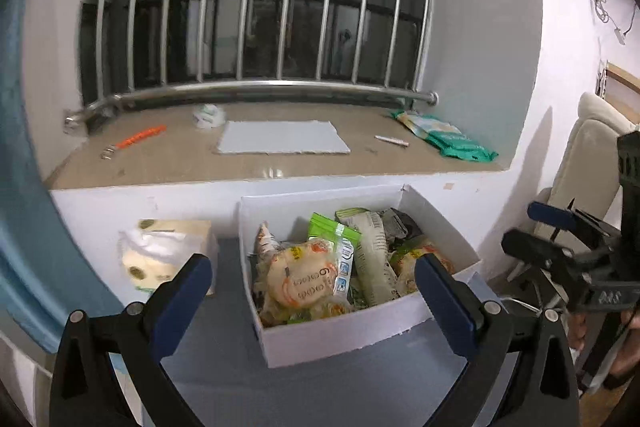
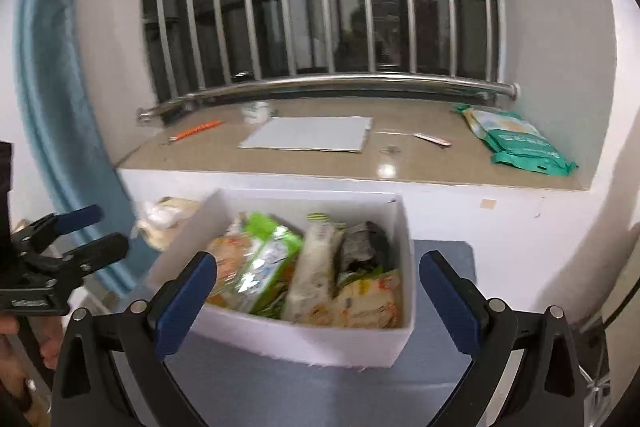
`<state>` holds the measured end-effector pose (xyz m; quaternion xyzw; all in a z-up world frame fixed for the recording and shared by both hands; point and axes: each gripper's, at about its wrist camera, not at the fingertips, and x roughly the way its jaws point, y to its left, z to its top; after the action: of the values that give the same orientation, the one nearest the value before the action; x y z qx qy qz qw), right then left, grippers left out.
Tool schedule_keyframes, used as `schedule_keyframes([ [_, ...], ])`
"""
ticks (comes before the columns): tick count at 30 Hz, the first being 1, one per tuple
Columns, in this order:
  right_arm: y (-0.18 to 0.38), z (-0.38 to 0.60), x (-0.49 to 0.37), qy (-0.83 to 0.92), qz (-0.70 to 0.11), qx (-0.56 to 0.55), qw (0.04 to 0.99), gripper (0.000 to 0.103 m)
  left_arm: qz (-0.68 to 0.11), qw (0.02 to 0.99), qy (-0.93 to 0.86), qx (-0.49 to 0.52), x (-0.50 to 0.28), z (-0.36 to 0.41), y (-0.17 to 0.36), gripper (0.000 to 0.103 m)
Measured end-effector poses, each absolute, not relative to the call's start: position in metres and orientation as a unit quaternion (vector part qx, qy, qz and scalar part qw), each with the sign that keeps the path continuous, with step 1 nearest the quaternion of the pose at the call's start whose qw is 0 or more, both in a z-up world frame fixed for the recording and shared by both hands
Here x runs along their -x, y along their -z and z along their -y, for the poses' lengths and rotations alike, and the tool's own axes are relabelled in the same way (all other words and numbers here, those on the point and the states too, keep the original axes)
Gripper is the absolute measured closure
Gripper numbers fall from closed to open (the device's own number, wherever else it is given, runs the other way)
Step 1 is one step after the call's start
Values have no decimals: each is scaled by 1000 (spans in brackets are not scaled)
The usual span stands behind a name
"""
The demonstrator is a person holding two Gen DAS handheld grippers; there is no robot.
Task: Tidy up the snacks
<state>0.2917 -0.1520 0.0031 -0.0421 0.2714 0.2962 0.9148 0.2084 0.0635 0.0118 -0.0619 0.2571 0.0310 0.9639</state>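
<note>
A white open box stands on a grey-blue table and holds several snack packets: a round yellow pack, a green pack, a long white pack and a dark pack. My left gripper is open and empty, just in front of the box. My right gripper is open and empty, also in front of the box. Each gripper shows in the other's view, the right one and the left one.
A tissue pack lies left of the box. Behind is a stone window sill with a grey board, a green bag, an orange tool and a pen. Steel bars cover the window.
</note>
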Motion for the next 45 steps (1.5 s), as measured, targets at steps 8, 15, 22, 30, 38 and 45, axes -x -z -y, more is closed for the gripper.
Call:
schedule_keyframes([
  [8, -18, 180, -211, -320, -233, 36, 918, 0, -254, 966, -38, 44, -132, -31, -17, 0],
  [15, -13, 206, -150, -323, -237, 21, 916, 0, -253, 966, -43, 47, -76, -10, -11, 0],
  [22, -2, 221, -115, -319, -250, 14, 914, 0, -258, 963, -38, 74, -32, -2, -3, 0],
  [30, -5, 214, -98, -331, -240, 32, 912, 0, -245, 967, -40, 64, -20, 11, -9, 0],
  [38, -2, 214, -96, -329, -243, 36, 912, 0, -247, 966, -35, 63, -22, 14, -8, 0],
  [45, -1, 213, -96, -329, -246, 37, 911, 0, -248, 966, -37, 68, -20, 12, -8, 0],
])
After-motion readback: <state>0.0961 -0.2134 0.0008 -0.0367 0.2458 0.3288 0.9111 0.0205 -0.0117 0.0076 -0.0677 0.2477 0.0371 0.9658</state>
